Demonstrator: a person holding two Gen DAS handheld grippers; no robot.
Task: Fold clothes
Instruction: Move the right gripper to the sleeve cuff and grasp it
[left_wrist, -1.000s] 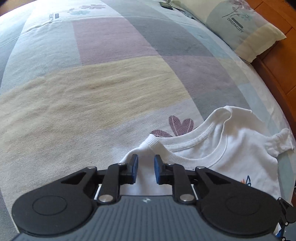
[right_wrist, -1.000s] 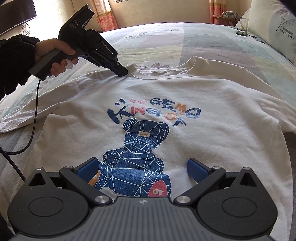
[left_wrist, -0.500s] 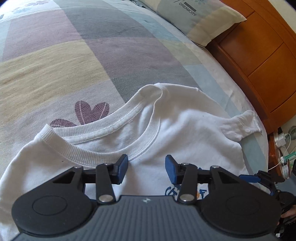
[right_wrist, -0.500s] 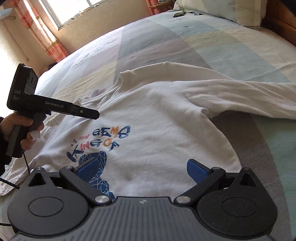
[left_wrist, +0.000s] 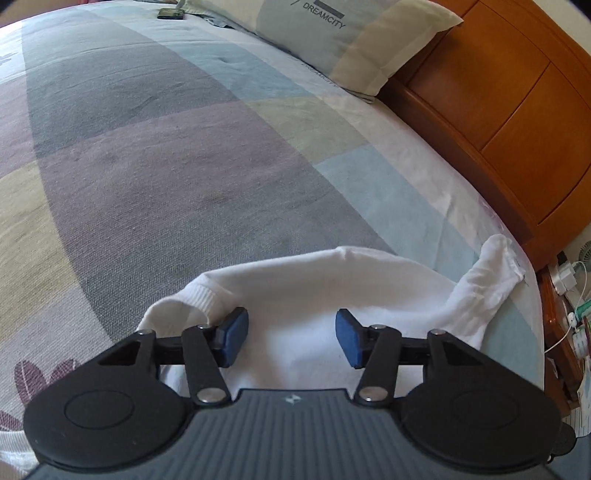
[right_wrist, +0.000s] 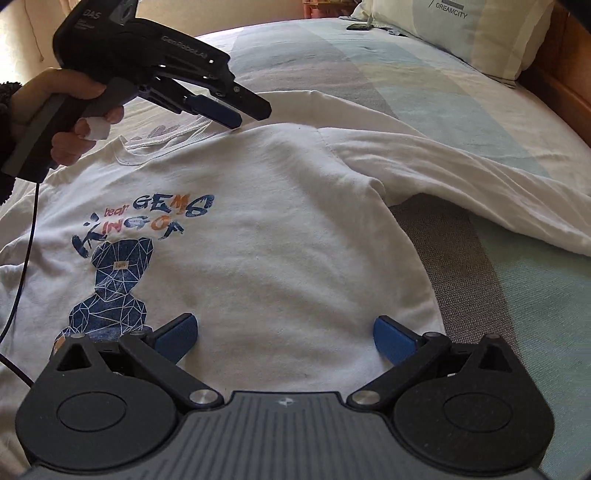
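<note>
White sweatshirt (right_wrist: 280, 236) lying print-up and spread flat on the bed (left_wrist: 166, 155), sleeve trailing toward 3 o'clock; left gripper (left_wrist: 291, 338), fingers spread, over the shoulder by the collar; right gripper (right_wrist: 284, 338), fingers spread, above the lower body, both seemingly poised to take hold.

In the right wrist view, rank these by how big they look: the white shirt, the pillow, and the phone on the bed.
1. White shirt, fills most of the view.
2. Pillow, partly cut off and farther away, so true size unsure.
3. Phone, tiny and far.
</note>
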